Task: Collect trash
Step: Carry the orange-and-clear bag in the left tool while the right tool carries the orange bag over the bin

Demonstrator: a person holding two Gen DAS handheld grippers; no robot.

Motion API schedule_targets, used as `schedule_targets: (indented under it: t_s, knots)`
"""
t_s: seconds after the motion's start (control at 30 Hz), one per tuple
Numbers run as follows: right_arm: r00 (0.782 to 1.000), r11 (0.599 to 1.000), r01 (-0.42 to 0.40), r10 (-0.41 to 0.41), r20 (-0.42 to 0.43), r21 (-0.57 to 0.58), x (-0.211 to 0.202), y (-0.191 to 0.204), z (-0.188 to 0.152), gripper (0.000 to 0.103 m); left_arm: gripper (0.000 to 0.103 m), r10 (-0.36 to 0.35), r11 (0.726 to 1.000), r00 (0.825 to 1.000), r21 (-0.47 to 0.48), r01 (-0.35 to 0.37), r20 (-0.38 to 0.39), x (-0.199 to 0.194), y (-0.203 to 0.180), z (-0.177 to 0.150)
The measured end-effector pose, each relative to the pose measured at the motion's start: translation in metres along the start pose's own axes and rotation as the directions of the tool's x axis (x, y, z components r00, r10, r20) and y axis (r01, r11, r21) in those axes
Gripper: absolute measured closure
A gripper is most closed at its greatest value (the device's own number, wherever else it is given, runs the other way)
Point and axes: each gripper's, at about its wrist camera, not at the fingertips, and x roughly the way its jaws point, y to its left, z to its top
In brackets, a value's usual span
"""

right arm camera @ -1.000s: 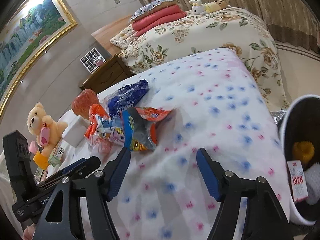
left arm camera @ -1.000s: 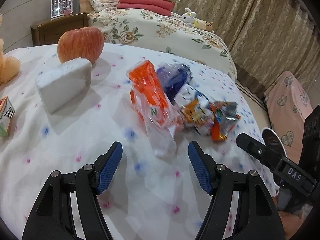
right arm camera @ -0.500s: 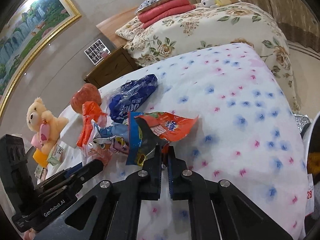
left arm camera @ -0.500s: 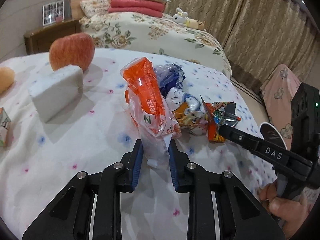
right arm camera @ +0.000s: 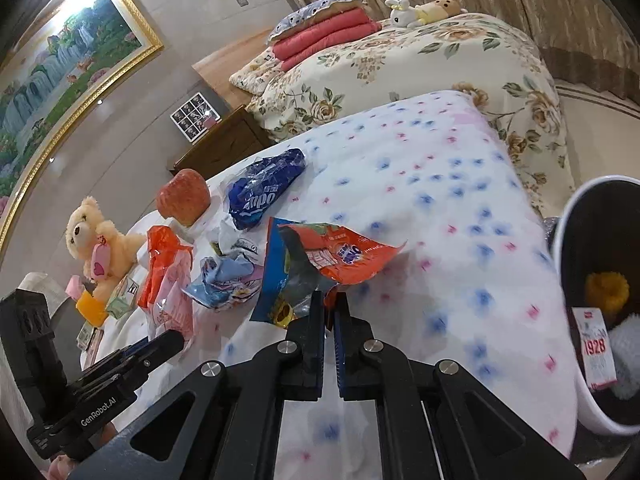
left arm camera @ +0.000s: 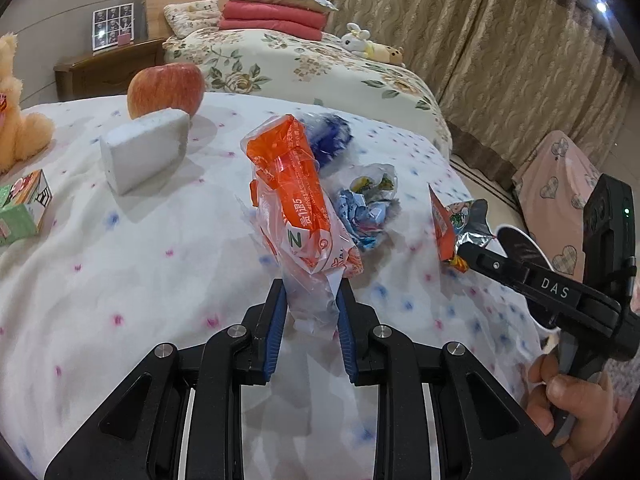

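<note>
Both grippers have a wrapper each, prob. so two bits of trash go out in one trip. Left gripper [left arm camera: 310, 312] is clamped on the clear tail end of the orange-and-clear bag [left arm camera: 298, 208]; gripping the thin end lets the bulky printed part stand up above the pads w/o slipping. Right gripper [right arm camera: 328, 318] is pinched together on the bottom edge of the torn orange-and-blue snack wrapper [right arm camera: 320, 264], foil lining showing, its flap sticking out to the right. A hand [left arm camera: 568, 396] shows under the right gripper's handle in the left view.

Still lying on the bed [right arm camera: 420, 184]: a crumpled pale-blue wrapper [right arm camera: 224, 280] between the two held ones, and a dark-blue bag [right arm camera: 260, 188] further back. The bin [right arm camera: 568, 216], white rim, dark inside, sits just off the bed's right edge, w/ some stuff in it already, incl. something yellow.

Surface is a soft white spread w/ pink and blue flecks, so it gives under pressure. Non-trash nearby: an apple [left arm camera: 166, 88], a white block [left arm camera: 146, 152], a teddy [right arm camera: 98, 240], small cartons [left arm camera: 24, 208]. Beyond: a second bed w/ floral cover and stacked pillows, a wooden nightstand, curtains, a big framed painting.
</note>
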Motion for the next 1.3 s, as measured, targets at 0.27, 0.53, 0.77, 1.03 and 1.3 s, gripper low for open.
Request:
schedule_targets:
  t_s: [0.27,0.53,0.77,1.03,1.3]
  knots:
    - [0.999,1.0,0.016,-0.017,0.028,0.019,-0.027,-0.014,-0.012,0.099,0.08,-0.062,0.997,0.998,0.051,0.062,0.009,-0.017,-0.03,-0.014]
    - [0.997,0.998,0.04,-0.042,0.057,0.043,-0.051,-0.03,-0.022,0.099,0.08,-0.121,0.986,0.993,0.119,0.121,-0.005,-0.022,-0.064,-0.021]
    - [0.994,0.995,0.068,-0.074,0.084,0.073,-0.071,-0.05,-0.027,0.099,0.08,-0.157,0.971,0.987,0.179,0.16,-0.026,-0.018,-0.093,-0.026]
    - [0.989,0.988,0.103,-0.114,0.097,0.112,-0.089,-0.073,-0.033,0.099,0.08,-0.198,0.948,0.979,0.245,0.205,-0.053,-0.01,-0.13,-0.031]
    - [0.982,0.98,0.134,-0.151,0.11,0.145,-0.104,-0.095,-0.036,0.099,0.08,-0.207,0.933,0.974,0.283,0.224,-0.088,0.006,-0.153,-0.032]
